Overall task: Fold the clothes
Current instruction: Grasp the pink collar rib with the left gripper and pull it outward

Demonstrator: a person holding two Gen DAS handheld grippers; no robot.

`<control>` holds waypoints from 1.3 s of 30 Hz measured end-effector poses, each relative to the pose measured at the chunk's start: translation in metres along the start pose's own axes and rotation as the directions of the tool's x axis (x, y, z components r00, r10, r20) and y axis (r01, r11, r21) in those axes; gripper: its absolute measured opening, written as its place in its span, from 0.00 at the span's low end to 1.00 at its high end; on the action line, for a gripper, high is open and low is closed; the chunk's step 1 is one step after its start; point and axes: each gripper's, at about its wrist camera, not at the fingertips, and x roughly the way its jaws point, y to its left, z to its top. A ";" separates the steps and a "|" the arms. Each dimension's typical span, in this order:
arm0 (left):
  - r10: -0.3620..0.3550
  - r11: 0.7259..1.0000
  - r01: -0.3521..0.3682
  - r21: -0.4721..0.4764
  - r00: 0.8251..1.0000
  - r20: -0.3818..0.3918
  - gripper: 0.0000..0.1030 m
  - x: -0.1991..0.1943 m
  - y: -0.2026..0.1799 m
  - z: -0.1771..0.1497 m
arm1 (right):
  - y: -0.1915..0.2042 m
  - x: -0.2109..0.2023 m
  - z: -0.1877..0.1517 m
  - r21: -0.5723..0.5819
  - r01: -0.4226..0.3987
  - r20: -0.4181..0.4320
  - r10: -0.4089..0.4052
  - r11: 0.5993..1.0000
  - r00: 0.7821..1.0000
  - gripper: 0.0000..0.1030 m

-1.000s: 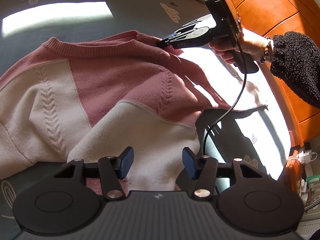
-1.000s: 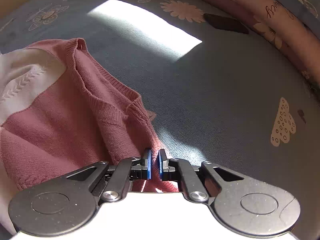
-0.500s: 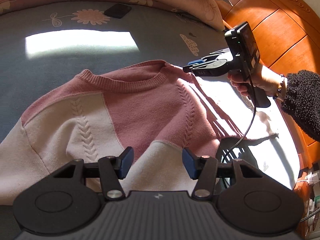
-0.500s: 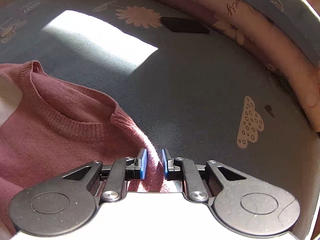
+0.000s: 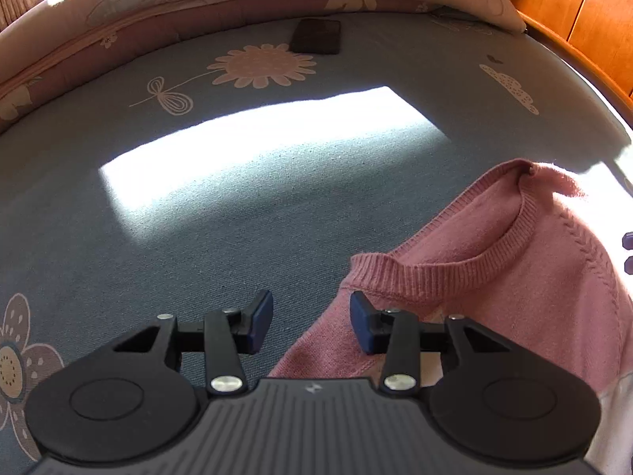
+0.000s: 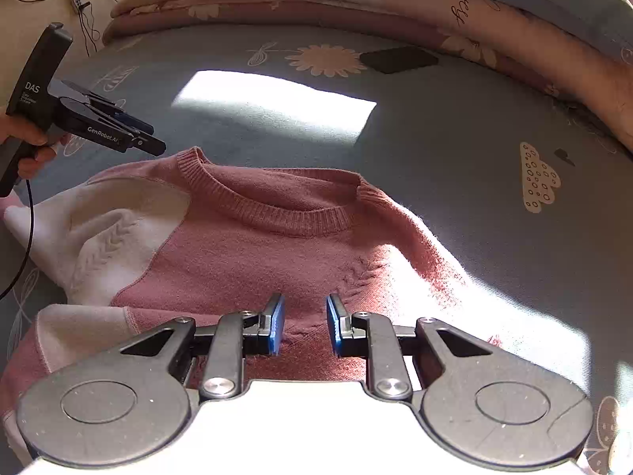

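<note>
While left gripper (image 5: 311, 326) closes, sweater (image 6: 277, 253) flat, right gripper (image 6: 304, 326) opening

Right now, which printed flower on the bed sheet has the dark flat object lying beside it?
The pale daisy near the pillows; the dark flat object touches its upper right petals. The brown flower at the sheet's lower left has nothing beside it.

The right tool (image 6: 304, 324), which a second ago pinched the pink shoulder of the sweater (image 6: 245, 253), has let go and lifted back; its jaws are opening with nothing pressed between them. The sweater's neckline, bunched before, now lies flat on the bed (image 6: 455, 126). The left tool (image 5: 311, 326) has swung from the sweater's cream hem to the collar's left end, its jaws closing, fabric edge between them, ungripped.
</note>
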 end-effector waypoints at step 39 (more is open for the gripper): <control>0.000 0.996 -0.006 0.085 0.997 0.073 0.25 -0.037 -0.055 0.010 | -0.026 0.031 0.012 0.125 0.051 0.002 -0.052 0.991 0.999 0.30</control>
